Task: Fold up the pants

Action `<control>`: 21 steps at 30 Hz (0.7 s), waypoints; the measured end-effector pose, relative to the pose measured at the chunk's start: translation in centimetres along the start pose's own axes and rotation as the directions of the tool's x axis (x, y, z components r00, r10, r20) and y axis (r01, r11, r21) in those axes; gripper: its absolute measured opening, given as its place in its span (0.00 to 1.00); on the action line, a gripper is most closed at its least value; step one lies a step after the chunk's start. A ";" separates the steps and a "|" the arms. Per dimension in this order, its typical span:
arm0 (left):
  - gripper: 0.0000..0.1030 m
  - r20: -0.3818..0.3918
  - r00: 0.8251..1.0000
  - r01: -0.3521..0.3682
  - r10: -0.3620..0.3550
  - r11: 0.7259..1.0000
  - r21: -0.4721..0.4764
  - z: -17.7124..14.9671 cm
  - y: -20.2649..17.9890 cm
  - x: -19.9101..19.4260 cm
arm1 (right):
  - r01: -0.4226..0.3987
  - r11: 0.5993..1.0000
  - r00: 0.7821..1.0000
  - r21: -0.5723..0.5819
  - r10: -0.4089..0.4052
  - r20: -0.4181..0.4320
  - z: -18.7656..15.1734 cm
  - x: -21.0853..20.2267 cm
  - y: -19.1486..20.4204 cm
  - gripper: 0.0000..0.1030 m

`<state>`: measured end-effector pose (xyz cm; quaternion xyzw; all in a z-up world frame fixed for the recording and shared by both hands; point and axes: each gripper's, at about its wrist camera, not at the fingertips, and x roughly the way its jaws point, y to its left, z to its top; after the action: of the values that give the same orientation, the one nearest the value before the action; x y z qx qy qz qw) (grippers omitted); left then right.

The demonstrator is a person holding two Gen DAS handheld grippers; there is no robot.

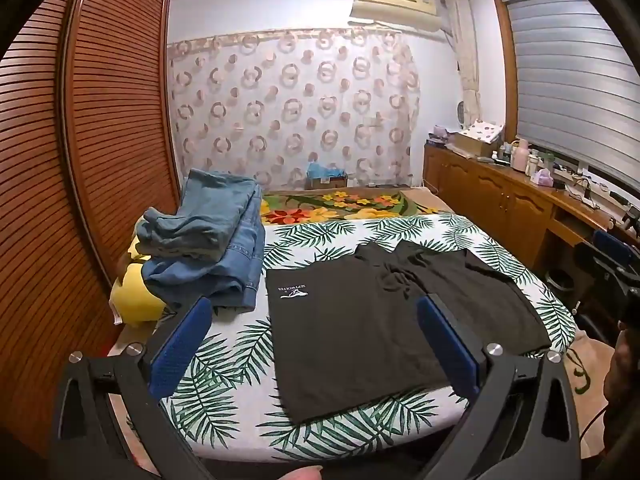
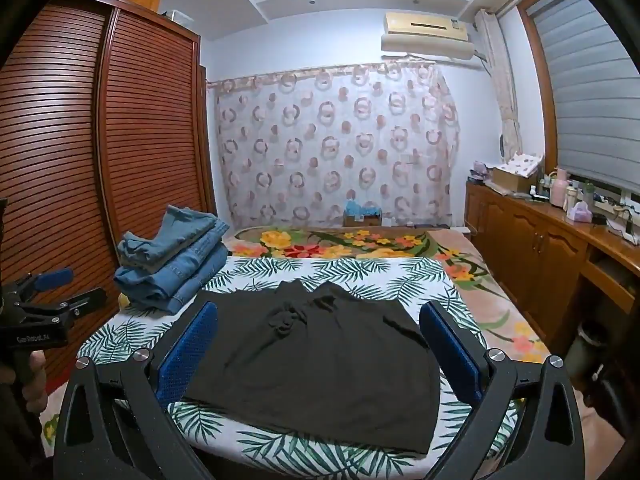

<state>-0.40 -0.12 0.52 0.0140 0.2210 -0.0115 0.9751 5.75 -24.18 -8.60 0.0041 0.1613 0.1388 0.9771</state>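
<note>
both gripper [image 1: 316, 344] [image 2: 318, 344] jaws gape above smooth black pants [image 1: 360, 320], holding nothing.

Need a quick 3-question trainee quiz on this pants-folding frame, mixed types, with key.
1. True or false: the black shorts lie spread flat on the leaf-print sheet, not yet folded.
2. Multiple choice: the denim stack sits (A) to the left of the shorts, (B) on top of the shorts, (C) on the wooden counter.
3. Fill in: the left tongs and the right tongs both stand ____, holding nothing.

Key: 1 true; 2 A; 3 open
</note>
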 end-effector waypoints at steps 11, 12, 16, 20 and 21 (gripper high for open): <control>1.00 -0.003 1.000 -0.001 0.001 1.000 0.000 0.0 -0.3 -0.3 | 0.002 1.000 1.000 0.006 -0.002 0.004 0.0 -0.2 0.2 0.98; 1.00 -0.004 1.000 -0.002 0.002 1.000 0.000 0.0 -0.3 -0.5 | 0.001 1.000 1.000 0.005 -0.001 0.005 0.1 -0.2 0.3 0.98; 1.00 -0.001 1.000 0.000 0.000 1.000 0.000 0.0 -0.3 -0.3 | 0.000 1.000 1.000 0.004 0.000 0.005 0.0 -0.3 0.5 0.98; 1.00 0.002 1.000 0.004 -0.004 1.000 0.001 0.1 -0.6 -0.6 | 0.002 1.000 1.000 0.007 -0.002 0.004 -0.1 0.1 0.0 0.98; 1.00 0.002 1.000 0.005 -0.005 1.000 0.000 0.1 -0.6 -0.7 | 0.002 1.000 1.000 0.008 -0.002 0.004 -0.1 0.1 0.0 0.98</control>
<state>-1.00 -0.74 0.91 0.0136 0.2202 -0.0141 0.9752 5.77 -24.13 -8.76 0.0080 0.1597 0.1374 0.9775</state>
